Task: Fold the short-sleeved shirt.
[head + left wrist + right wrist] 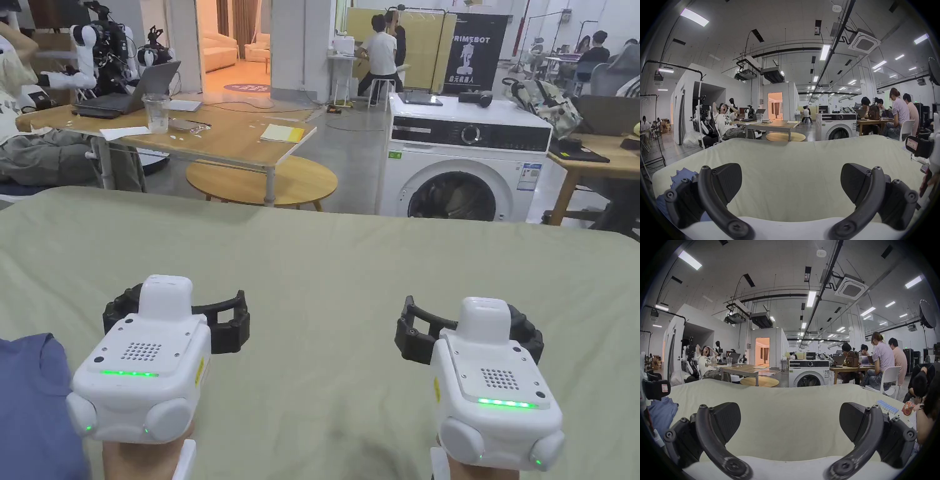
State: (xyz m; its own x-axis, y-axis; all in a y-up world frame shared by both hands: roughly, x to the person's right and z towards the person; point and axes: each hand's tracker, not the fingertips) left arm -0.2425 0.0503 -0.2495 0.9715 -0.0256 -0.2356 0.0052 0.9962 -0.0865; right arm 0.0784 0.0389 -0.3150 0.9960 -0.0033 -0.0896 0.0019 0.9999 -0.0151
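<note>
A blue short-sleeved shirt (pixel 31 406) lies at the near left corner of the pale green table cover (pixel 325 269); it also shows as blue cloth (pixel 683 174) and as a blue heap (pixel 662 410). My left gripper (pixel 176 312) hovers just right of the shirt, jaws wide apart, nothing between them (pixel 791 181). My right gripper (pixel 467 328) is held over the bare cover farther right, also open and empty (pixel 789 421). Neither touches the shirt.
Beyond the far table edge stand a washing machine (pixel 465 159), a wooden desk (pixel 187 134) with a laptop and cup, and a low round table (pixel 262 181). People sit at desks. A person (pixel 925 395) and small items (pixel 888 407) are at the cover's right end.
</note>
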